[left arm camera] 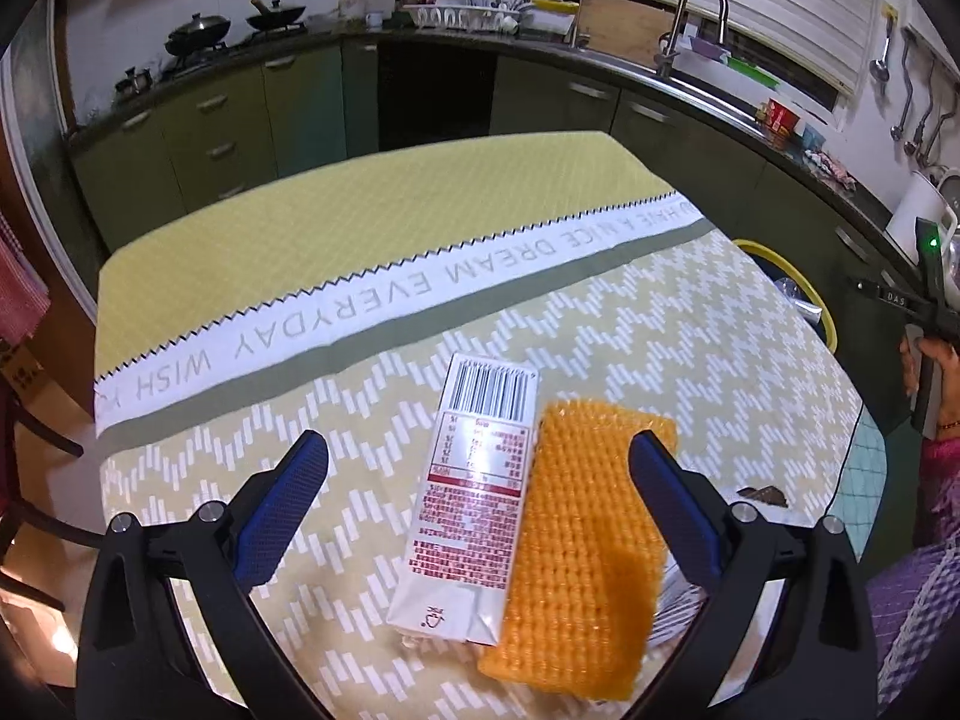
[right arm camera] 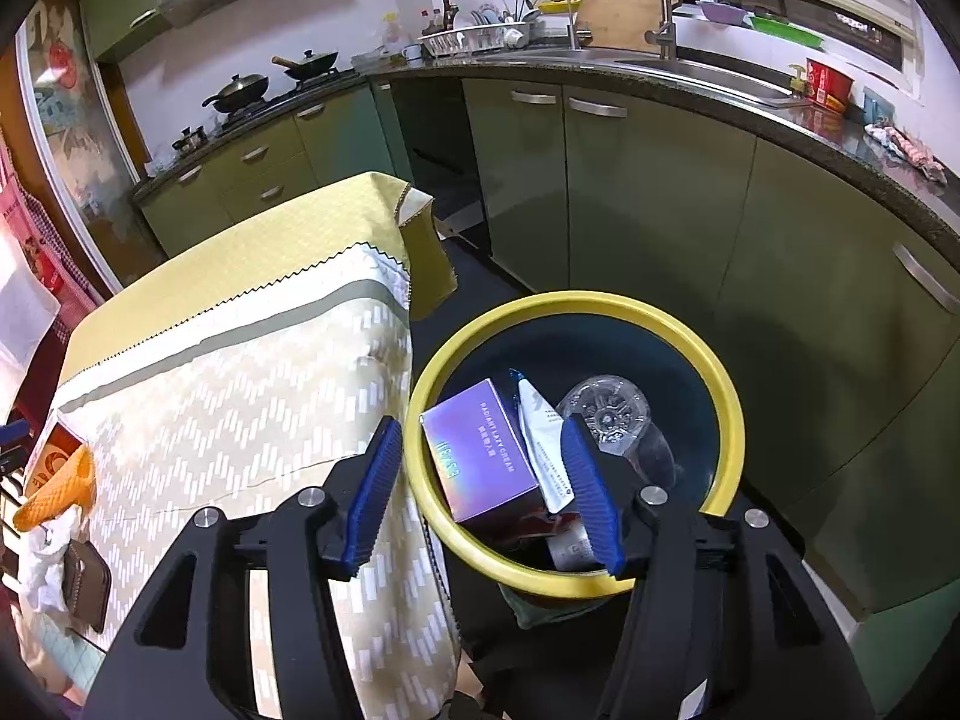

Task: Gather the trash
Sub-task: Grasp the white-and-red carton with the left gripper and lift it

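A white carton (left arm camera: 474, 492) with a barcode and red print lies flat on the patterned tablecloth (left arm camera: 360, 240). An orange mesh wrapper (left arm camera: 582, 540) lies against its right side. My left gripper (left arm camera: 477, 456) is open, with its fingers either side of the carton and wrapper, just above them. My right gripper (right arm camera: 480, 438) is open and empty above the yellow-rimmed bin (right arm camera: 729, 402). In the bin lie a purple box (right arm camera: 474, 456), a white sachet (right arm camera: 540, 444) and a clear plastic bottle (right arm camera: 612, 414). The orange wrapper also shows in the right wrist view (right arm camera: 60, 489).
The bin's rim (left arm camera: 804, 288) shows past the table's right edge. Crumpled white paper (right arm camera: 45, 558) and a brown item (right arm camera: 87, 582) lie near the table's near edge. Green cabinets (right arm camera: 660, 210) and a sink counter stand behind the bin.
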Motion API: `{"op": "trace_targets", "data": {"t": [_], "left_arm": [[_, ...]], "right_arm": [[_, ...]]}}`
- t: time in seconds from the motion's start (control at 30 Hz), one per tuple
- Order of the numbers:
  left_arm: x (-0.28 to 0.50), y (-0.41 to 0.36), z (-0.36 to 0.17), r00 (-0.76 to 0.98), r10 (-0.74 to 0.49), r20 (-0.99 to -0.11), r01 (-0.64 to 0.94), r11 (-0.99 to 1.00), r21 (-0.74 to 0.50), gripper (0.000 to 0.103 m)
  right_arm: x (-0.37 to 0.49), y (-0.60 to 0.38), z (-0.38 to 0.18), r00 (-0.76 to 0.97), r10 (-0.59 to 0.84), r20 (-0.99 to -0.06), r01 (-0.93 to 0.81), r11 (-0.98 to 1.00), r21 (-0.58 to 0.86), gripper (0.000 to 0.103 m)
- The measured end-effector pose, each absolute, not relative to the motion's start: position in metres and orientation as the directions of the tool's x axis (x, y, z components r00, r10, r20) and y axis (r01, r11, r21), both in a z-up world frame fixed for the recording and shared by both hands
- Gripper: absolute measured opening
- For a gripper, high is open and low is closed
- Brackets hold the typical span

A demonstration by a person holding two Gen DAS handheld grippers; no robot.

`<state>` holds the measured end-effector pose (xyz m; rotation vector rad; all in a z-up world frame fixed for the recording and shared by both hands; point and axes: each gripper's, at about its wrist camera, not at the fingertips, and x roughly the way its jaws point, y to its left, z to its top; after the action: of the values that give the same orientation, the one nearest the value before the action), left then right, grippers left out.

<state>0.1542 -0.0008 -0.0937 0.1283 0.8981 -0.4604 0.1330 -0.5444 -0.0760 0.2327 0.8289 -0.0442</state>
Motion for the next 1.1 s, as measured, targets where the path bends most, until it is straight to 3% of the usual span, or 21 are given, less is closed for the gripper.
{"op": "trace_targets", "data": {"t": [0.03,0.17,0.33,0.5,0.63,1.1], "left_arm": [[0.155,-0.001,-0.096,0.528,-0.327,-0.784,0.439,0.895,-0.077,0.094],[0.159,-0.005,-0.105,0.502,-0.313,-0.806,0.45,0.891,-0.065,0.073],[0.165,-0.008,-0.119,0.469,-0.298,-0.831,0.457,0.887,-0.06,0.061],[0.171,-0.008,-0.127,0.445,-0.303,-0.842,0.46,0.885,-0.075,0.041],[0.174,-0.009,-0.133,0.436,-0.297,-0.85,0.459,0.886,-0.074,0.035],[0.178,-0.004,-0.088,0.544,-0.265,-0.796,0.429,0.903,-0.008,0.034]], "right_arm": [[0.135,-0.545,-0.077,0.675,0.053,-0.736,0.129,0.974,0.188,0.055],[0.14,-0.54,-0.078,0.671,0.063,-0.739,0.119,0.975,0.19,0.055],[0.144,-0.535,-0.082,0.663,0.075,-0.744,0.106,0.975,0.193,0.055],[0.145,-0.533,-0.086,0.656,0.078,-0.751,0.106,0.975,0.194,0.055],[0.145,-0.532,-0.088,0.653,0.079,-0.753,0.106,0.975,0.194,0.055],[0.142,-0.539,-0.091,0.668,0.084,-0.74,0.113,0.971,0.212,0.055]]}}
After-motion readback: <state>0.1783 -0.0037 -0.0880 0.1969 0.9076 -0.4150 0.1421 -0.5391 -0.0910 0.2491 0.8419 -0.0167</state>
